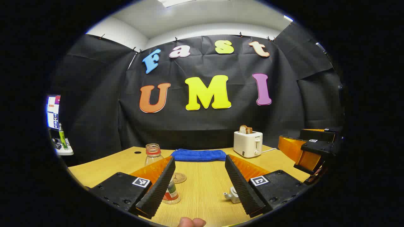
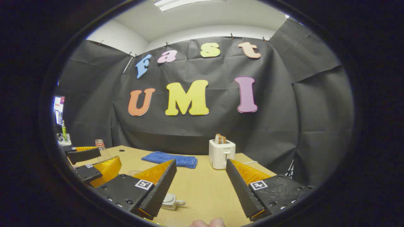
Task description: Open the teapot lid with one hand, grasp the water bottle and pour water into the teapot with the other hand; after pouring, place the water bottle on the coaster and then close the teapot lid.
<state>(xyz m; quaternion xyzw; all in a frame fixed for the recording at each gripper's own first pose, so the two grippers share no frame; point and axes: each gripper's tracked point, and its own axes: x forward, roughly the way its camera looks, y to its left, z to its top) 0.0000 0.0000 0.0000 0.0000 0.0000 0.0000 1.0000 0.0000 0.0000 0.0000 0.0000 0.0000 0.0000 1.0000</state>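
Hovering above the wooden counter [image 1: 202, 189] with both grippers spread wide and grasping nothing: left gripper [image 1: 202, 186] aimed between the bottle and the teapot, right gripper [image 2: 202, 186] likewise released.

Standing upright at 9 o'clock in the left gripper view, partly behind the near finger: the uncapped clear water bottle [image 1: 153, 155], with the round coaster [image 1: 179, 177] just beside it. Peeking out at 5 o'clock beside the other finger: the small white teapot [image 1: 232, 194]; in the right gripper view, at 7 o'clock by its near finger.

Likely trouble: knocking the open bottle over with a finger on approach, spilling water. Also pinching the little lid off-centre and dragging or tipping the light teapot. Farther back, well apart: blue towel [image 1: 199, 155] and white toaster [image 1: 248, 144], unlikely to interfere.
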